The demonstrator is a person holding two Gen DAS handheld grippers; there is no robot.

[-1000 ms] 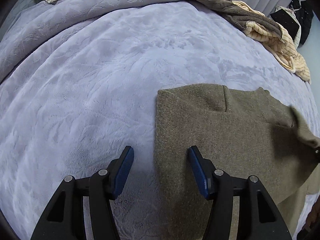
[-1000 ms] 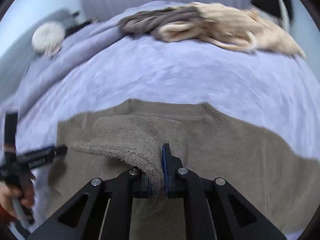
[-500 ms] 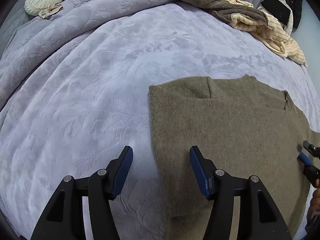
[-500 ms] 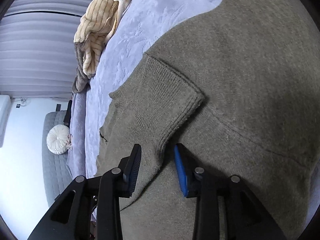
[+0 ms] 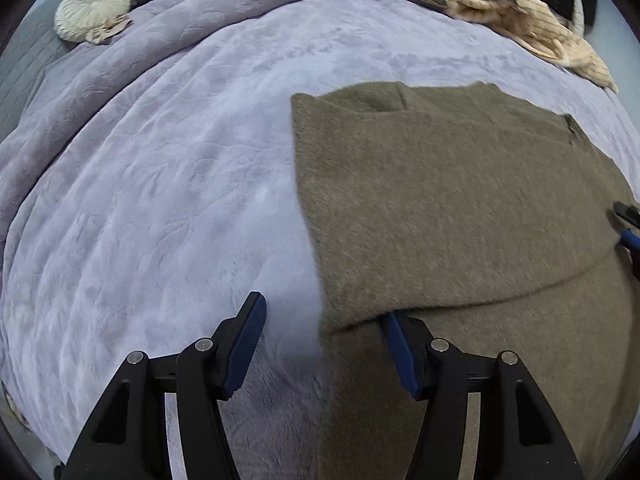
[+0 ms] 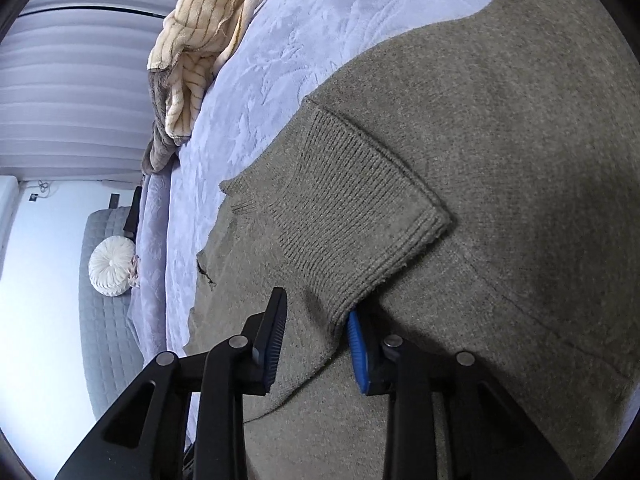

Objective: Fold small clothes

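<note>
An olive-brown knit sweater (image 5: pixel 460 208) lies flat on the lavender bedspread (image 5: pixel 180 184), with one side folded over onto its body. My left gripper (image 5: pixel 322 316) is open at the sweater's left edge, its right finger tucked under the folded layer. In the right wrist view the sweater (image 6: pixel 500 160) fills the frame, its ribbed sleeve cuff (image 6: pixel 360 208) lying folded across the body. My right gripper (image 6: pixel 316 320) is open and empty, with the cuff's corner just above its right finger. The right gripper's tip also shows in the left wrist view (image 5: pixel 628 224).
A pile of beige and brown striped clothes (image 5: pixel 500 8) lies at the far side of the bed, also in the right wrist view (image 6: pixel 200 52). A round cream cushion (image 5: pixel 92 10) sits on a grey quilted seat at the far left. Curtains (image 6: pixel 72 80) hang behind.
My right gripper let go of the sleeve cuff, which now lies folded on the sweater, and opened wider. My left gripper moved in to the sweater's left edge and stayed open.
</note>
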